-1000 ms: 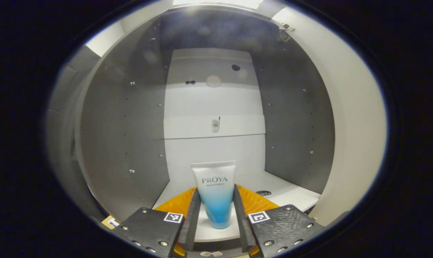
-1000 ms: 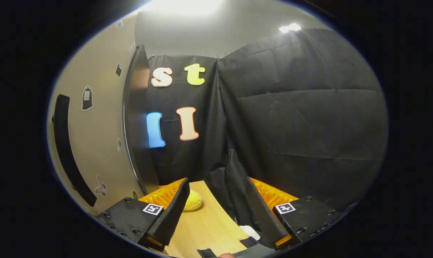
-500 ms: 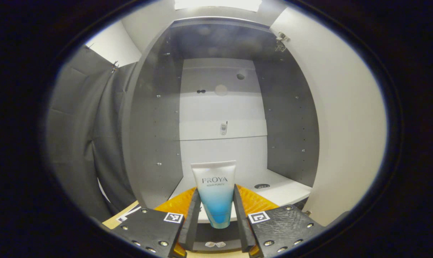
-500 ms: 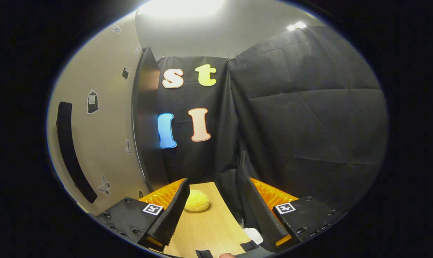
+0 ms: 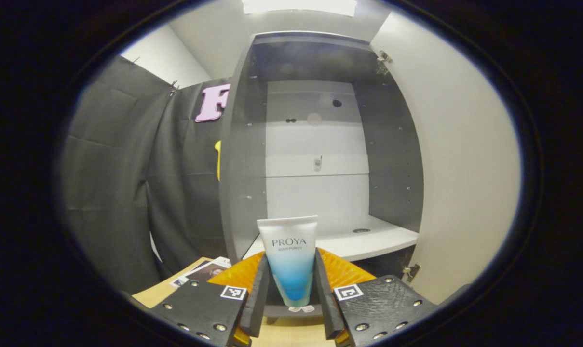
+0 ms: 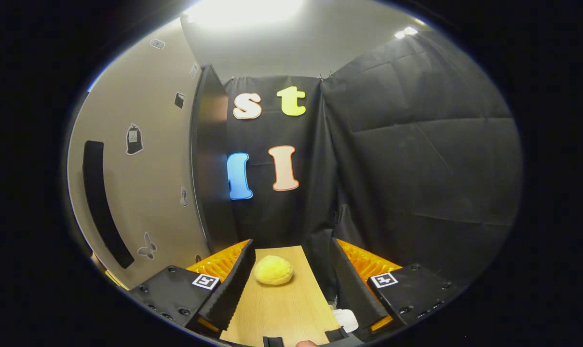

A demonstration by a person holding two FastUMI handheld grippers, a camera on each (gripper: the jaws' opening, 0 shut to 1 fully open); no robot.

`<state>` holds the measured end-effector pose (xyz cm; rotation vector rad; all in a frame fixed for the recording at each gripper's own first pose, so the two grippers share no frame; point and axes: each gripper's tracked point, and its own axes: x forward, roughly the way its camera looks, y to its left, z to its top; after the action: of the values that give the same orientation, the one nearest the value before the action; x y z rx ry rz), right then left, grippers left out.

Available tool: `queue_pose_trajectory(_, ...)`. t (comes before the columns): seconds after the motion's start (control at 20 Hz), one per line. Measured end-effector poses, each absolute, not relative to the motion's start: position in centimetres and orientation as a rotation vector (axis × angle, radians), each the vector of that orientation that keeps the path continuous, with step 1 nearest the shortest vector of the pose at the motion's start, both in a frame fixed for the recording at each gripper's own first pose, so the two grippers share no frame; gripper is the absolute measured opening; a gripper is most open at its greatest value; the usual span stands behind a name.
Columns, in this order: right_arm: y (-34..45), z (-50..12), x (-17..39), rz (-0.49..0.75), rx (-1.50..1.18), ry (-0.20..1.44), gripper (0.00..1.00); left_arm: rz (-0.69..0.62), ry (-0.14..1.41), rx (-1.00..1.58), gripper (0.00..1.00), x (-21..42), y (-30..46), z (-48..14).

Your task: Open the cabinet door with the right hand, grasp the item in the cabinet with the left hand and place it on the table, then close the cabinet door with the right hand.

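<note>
In the left gripper view my left gripper [image 5: 289,289] is shut on a white and blue tube [image 5: 289,260], held upright with its cap down, in front of the open cabinet [image 5: 315,159]. The cabinet's white shelf [image 5: 359,241] lies behind the tube. Its open door [image 5: 465,159] stands at the right of that view. In the right gripper view my right gripper [image 6: 291,284] is open with nothing between its fingers, above the wooden table [image 6: 281,308]. The door's outer face with a long dark handle [image 6: 101,202] is at the left of that view.
A yellow round object [image 6: 273,270] lies on the table between the right gripper's fingers, farther off. A small white thing [image 6: 344,319] sits near the right finger. Printed papers [image 5: 202,272] lie on the table left of the cabinet. Black cloth walls surround the booth.
My left gripper has drawn back out of the cabinet with the tube, so the shelf now lies farther off and the table shows below. The right gripper has shifted slightly; the yellow object shows more fully.
</note>
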<state>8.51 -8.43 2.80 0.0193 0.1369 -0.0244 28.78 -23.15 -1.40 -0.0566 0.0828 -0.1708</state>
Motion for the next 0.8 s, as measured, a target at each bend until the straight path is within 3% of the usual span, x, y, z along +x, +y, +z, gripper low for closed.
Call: queue_pose_trajectory(0.8,-7.9,0.9,8.6,0.067,0.046,0.167,0.98,-0.116,0.160,-0.046,0.51,28.5,-22.7,-2.3)
